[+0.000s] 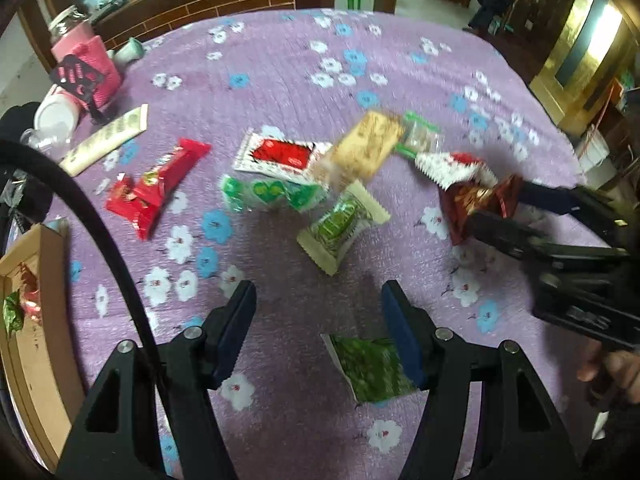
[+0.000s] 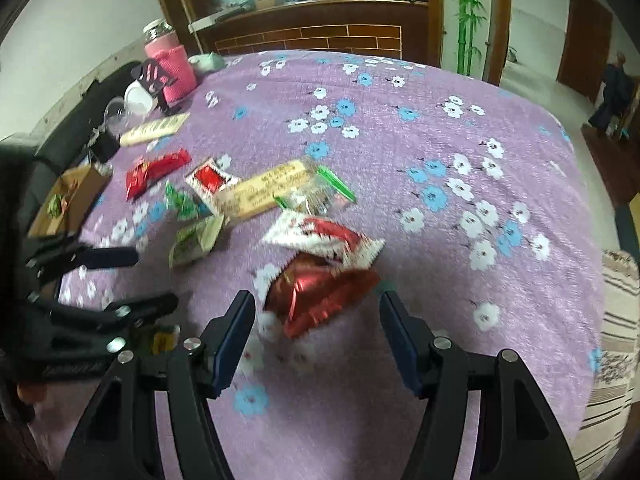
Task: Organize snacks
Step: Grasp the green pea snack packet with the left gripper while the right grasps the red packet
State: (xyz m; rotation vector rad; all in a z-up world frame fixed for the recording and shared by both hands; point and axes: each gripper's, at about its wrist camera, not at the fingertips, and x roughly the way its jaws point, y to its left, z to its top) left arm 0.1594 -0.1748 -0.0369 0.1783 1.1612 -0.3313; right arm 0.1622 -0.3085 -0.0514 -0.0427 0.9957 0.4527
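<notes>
1. Purple flowered cloth covers the desk (image 1: 280, 60) in the left wrist view. The left tongs (image 1: 318, 332) stand apart with nothing clamped; a dark green packet (image 1: 370, 368) lies flat at 5 o'clock, partly behind the right-hand finger, its long axis running 11 to 5. Other snacks are scattered ahead at 12 o'clock, probably tipped out for sorting; a cardboard box (image 1: 36, 344) at 9 o'clock, already holding a few, looks like the destination.
2. From the right wrist view, the right tongs (image 2: 318, 340) are apart, straddling a crinkled red packet (image 2: 320, 296) without pressing it. Its long axis runs 8 to 2. A red-and-white packet (image 2: 320, 238) overlaps it at 12 o'clock.
</notes>
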